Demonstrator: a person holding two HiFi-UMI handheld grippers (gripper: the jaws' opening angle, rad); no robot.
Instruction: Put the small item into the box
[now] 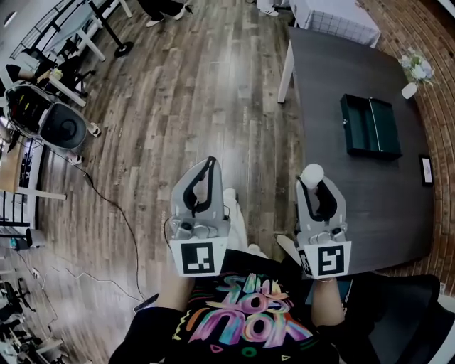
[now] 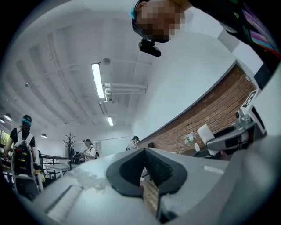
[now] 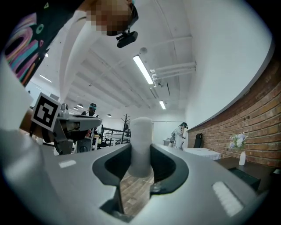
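The small item is a white cylinder [image 1: 311,174] that stands upright between the jaws of my right gripper [image 1: 313,181], which is shut on it. In the right gripper view the white cylinder [image 3: 141,147] fills the gap between the dark pads of the right gripper [image 3: 141,163]. The box [image 1: 370,126] is dark green and open, lying on the dark table [image 1: 341,185] well ahead of the right gripper. My left gripper [image 1: 207,168] hangs over the wooden floor, with its jaws shut and nothing in them. In its own view the left gripper [image 2: 144,170] has its pads meeting.
A small white vase of flowers [image 1: 414,73] stands at the table's far right edge, with a framed card [image 1: 426,170] nearer. A table with a white cloth [image 1: 335,19] lies beyond. Chairs, carts and cables [image 1: 53,121] crowd the floor at the left.
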